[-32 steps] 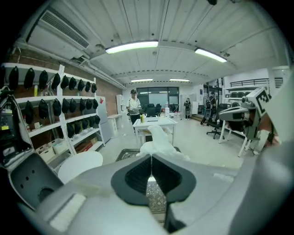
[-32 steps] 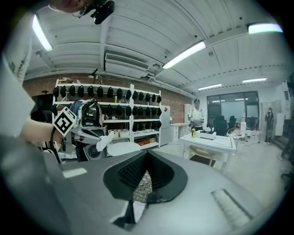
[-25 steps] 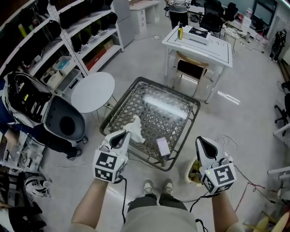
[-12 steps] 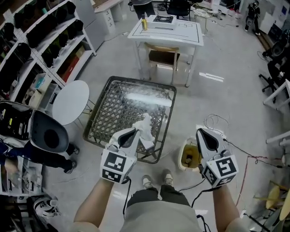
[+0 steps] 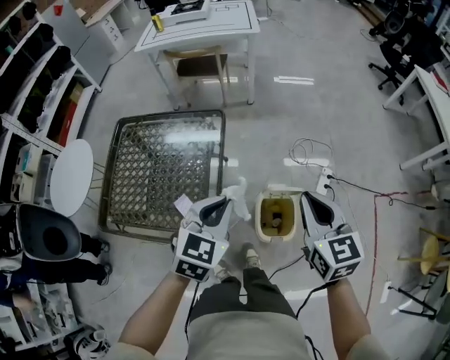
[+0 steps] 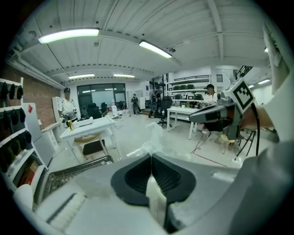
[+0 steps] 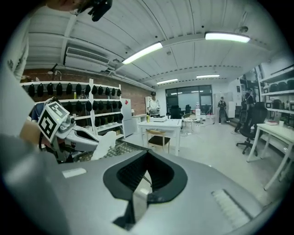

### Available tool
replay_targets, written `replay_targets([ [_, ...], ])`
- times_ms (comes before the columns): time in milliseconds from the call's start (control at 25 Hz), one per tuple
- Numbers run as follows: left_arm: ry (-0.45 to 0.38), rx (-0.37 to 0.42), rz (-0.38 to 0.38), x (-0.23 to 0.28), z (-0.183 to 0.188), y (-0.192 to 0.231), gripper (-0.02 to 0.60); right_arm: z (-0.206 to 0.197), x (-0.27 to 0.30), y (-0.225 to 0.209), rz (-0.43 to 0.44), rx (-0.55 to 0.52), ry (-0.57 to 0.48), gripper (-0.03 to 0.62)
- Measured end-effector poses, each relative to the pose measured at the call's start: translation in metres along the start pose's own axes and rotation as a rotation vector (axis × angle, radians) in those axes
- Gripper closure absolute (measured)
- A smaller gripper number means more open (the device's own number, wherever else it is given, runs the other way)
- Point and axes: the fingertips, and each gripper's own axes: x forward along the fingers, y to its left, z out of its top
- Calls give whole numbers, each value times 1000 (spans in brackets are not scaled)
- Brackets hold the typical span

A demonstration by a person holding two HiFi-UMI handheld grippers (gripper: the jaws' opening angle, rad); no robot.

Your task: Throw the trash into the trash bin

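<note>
In the head view my left gripper (image 5: 223, 202) is shut on a crumpled white tissue (image 5: 239, 194) that sticks out past its tips, just left of the trash bin. The cream trash bin (image 5: 259, 223) stands open on the floor between my two grippers, with some rubbish inside. My right gripper (image 5: 309, 199) hangs just right of the bin, shut, with nothing in it. The left gripper view shows the tissue (image 6: 154, 140) pinched where the jaws meet (image 6: 151, 158). The right gripper view shows closed, empty jaws (image 7: 147, 153) and, at its left, the tissue (image 7: 104, 143).
A wire-mesh table (image 5: 162, 162) with a small white card (image 5: 183, 204) at its near edge stands left of the bin. Beyond it are a round white table (image 5: 70, 176) and a white desk (image 5: 204, 21). Loose cables (image 5: 309, 151) lie on the floor behind the bin.
Both grippers have swung right, away from the mesh table, and now flank the trash bin. The tissue has stayed in the left gripper.
</note>
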Motion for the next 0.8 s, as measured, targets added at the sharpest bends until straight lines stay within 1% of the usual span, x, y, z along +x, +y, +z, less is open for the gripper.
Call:
replay_targets([
  [120,59,16,-56,43,-26,-26,574,-34,-3,-25,-38,36,35,591],
  [280,152,-15,-123,94,-78,-57,574,-83,-2,-50,-83,87,80,591],
  [400,204,-14,-166,128,-109,-74,574,-121,4,-65,-110,123,116,591],
  [560,265,-10,-198,174,-153,-95,574,-176,19,-83,-133,166,152,591],
  [800,381,-18,-231,241,-238,-123,574,-261,44,-100,-153,215,203,591],
])
